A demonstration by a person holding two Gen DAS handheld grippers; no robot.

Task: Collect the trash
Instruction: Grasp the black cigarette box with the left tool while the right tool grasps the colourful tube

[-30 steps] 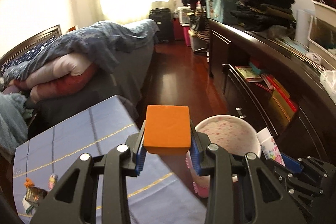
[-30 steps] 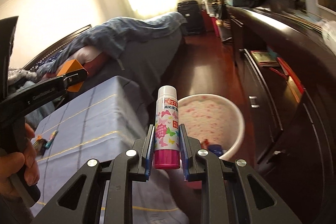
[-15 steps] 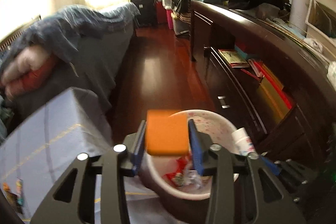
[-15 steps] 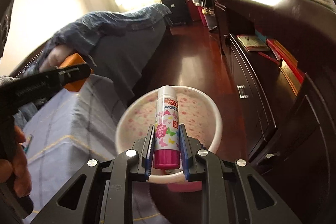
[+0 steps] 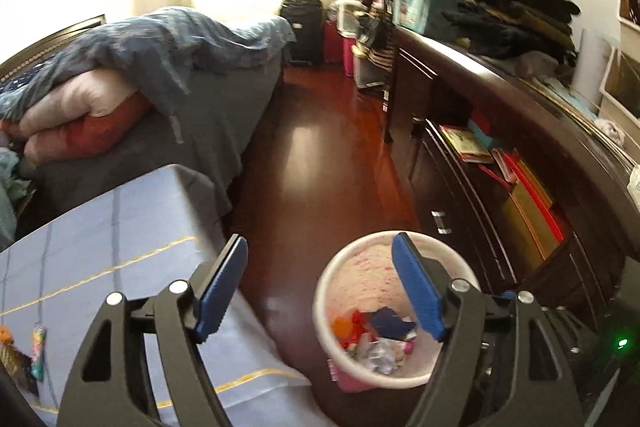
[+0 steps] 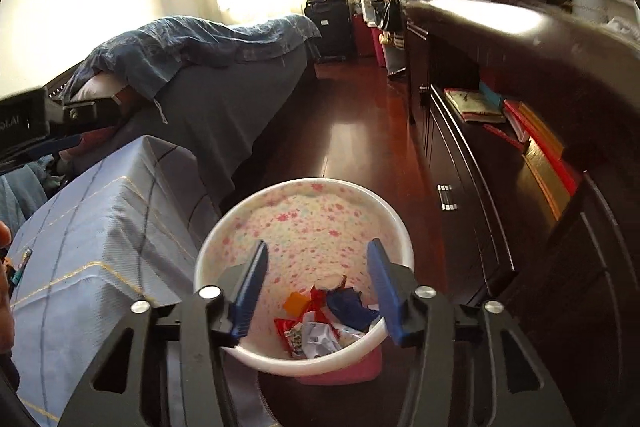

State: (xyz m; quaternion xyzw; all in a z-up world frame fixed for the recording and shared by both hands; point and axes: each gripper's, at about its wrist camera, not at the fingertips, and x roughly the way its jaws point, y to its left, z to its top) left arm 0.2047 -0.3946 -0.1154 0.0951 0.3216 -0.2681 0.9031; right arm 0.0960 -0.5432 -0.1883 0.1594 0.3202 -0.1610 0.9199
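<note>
A white bin with pink flower print [image 5: 360,267] [image 6: 304,215] stands on the dark wood floor beside the table. It holds several scraps, among them an orange block [image 5: 343,326] [image 6: 295,302], a glue stick end [image 6: 331,282], blue wrappers and silver foil. My left gripper [image 5: 320,287] is open and empty above the bin's left side. My right gripper [image 6: 316,291] is open and empty right over the bin. Small wrappers [image 5: 38,347] lie on the table at the far left.
A table with a blue cloth [image 5: 100,247] [image 6: 88,227] is at the left. A bed with quilts [image 5: 140,67] lies behind it. A dark dresser with books [image 5: 520,187] [image 6: 520,131] runs along the right. The left gripper's body [image 6: 52,123] shows at the left edge.
Both grippers opened. The orange block dropped from the left one and the glue stick from the right one; both now lie in the bin. The left gripper shifted left.
</note>
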